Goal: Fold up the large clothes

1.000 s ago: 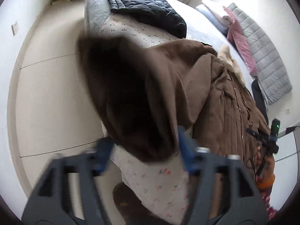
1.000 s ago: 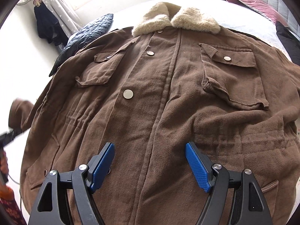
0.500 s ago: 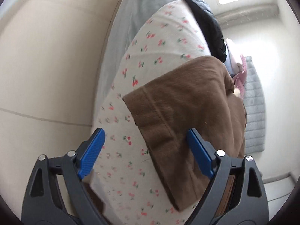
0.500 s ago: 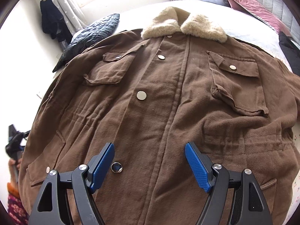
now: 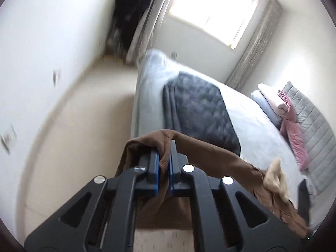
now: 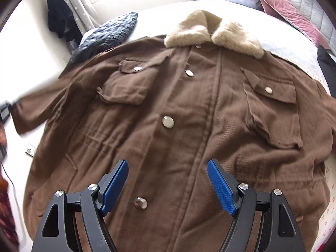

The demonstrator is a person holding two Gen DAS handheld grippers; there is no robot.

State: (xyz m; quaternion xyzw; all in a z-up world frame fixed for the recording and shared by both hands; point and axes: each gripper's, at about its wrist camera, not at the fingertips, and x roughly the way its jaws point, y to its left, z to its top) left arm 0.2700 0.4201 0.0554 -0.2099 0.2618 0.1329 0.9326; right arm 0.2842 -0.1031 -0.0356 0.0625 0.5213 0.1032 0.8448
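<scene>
Since before, left hand-held gripper has clamped coat sleeve.

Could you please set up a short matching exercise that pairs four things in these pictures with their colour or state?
Things:
1. left hand-held gripper
2. right hand-held gripper
3. fur collar
4. quilted jacket

Colour or state:
A. beige
B. open above the coat front
C. dark navy, lying on the bed
D. shut on the brown coat's sleeve

Pairs: 1-D, 2-B, 3-A, 4-C
</scene>
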